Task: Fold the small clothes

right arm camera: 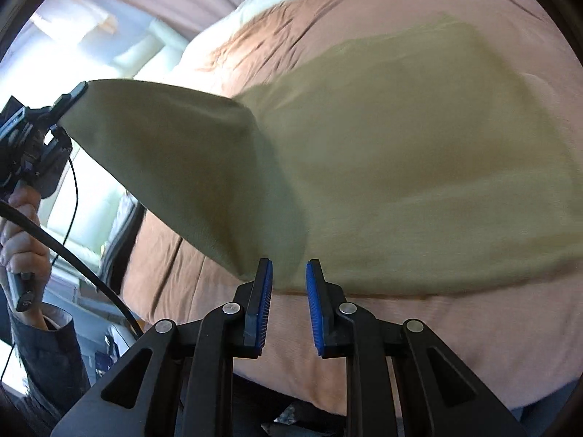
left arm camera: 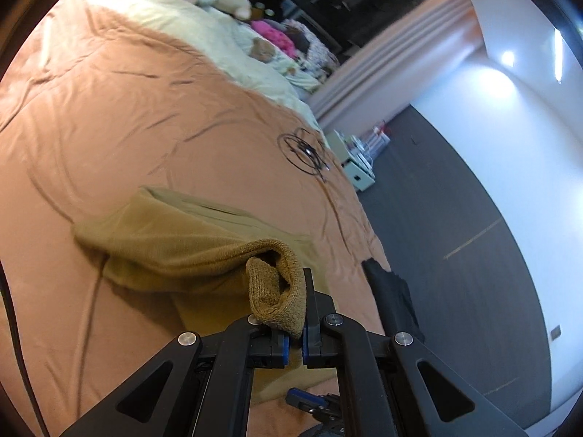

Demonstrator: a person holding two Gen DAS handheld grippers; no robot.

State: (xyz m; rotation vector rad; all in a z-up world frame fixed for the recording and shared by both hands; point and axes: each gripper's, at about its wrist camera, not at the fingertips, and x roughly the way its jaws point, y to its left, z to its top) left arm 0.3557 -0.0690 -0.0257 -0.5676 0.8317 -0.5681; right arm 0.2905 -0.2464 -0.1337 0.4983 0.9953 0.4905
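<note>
An olive-tan knit garment (left arm camera: 175, 240) lies on the orange bedcover (left arm camera: 109, 109). My left gripper (left arm camera: 295, 327) is shut on its ribbed end, which curls over the left finger and is lifted off the bed. In the right wrist view the garment (right arm camera: 400, 167) spreads flat, and one part rises as a taut flap to the left gripper (right arm camera: 73, 94), held up at the left by a hand (right arm camera: 22, 218). My right gripper (right arm camera: 289, 266) hovers at the garment's near edge. Its blue pads stand a narrow gap apart, and nothing is between them.
A black garment (left arm camera: 390, 291) hangs at the bed's right edge. A coil of black cable (left arm camera: 304, 149) lies farther up the cover. A cream blanket (left arm camera: 175, 25) and a heap of clothes (left arm camera: 277, 36) are at the far end. Dark floor (left arm camera: 455, 200) runs along the right.
</note>
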